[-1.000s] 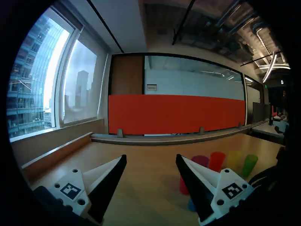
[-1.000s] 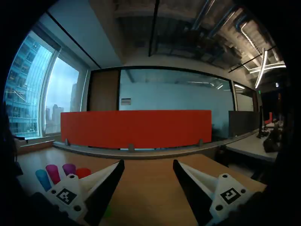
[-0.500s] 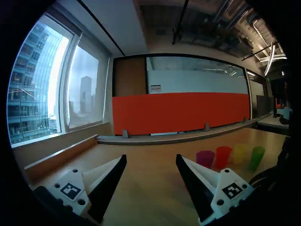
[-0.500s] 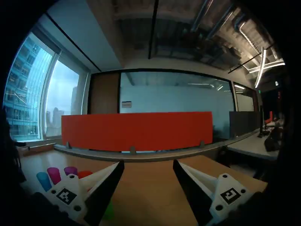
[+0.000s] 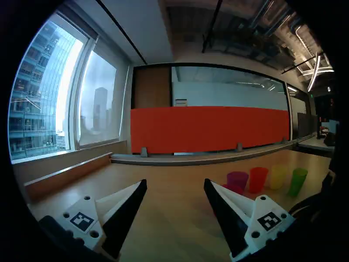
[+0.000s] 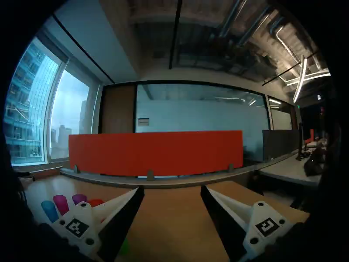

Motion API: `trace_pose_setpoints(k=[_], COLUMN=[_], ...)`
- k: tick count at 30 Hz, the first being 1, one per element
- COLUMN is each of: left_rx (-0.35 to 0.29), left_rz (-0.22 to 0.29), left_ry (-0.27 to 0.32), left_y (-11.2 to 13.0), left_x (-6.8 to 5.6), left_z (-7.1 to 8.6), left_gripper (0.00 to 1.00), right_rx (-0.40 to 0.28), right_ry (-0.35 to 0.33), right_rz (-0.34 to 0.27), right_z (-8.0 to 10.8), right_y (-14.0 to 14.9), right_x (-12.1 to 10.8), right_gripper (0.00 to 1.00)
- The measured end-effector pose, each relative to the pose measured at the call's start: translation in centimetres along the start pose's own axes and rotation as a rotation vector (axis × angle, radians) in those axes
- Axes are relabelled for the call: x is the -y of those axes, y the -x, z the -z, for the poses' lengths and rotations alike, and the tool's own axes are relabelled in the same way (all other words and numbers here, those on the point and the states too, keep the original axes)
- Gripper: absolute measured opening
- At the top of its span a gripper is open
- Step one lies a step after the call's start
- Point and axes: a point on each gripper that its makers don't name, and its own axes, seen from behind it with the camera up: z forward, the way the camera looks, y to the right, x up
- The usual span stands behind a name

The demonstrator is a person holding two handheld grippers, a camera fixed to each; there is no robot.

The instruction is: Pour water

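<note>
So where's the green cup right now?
In the left gripper view, the green cup stands upright on the wooden table, far right, just right of the yellow cup.

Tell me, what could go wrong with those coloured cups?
The purple cup, red cup, yellow cup and green cup stand in a tight row, so the open left gripper might knock a neighbour when grabbing one. In the right gripper view, the right gripper itself hides some cups, making aiming harder.
</note>
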Motion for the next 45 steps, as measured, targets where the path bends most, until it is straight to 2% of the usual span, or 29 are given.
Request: trace_pose_setpoints(k=[12,45], left_rx=[0.018,0.017], left_rz=[0.001,0.028], left_ry=[0.009,0.035], left_y=[1.6,2.5], left_x=[-0.7,-1.9], left_z=[0.0,-0.6], left_gripper=[0.97,0.97], right_rx=[0.002,0.001], right_ry=[-0.002,-0.003], right_rz=[-0.003,0.007], right_z=[-0.1,-0.2], right_y=[-0.1,-0.4], right_x=[0.1,0.2], right_gripper=[1.00,1.00])
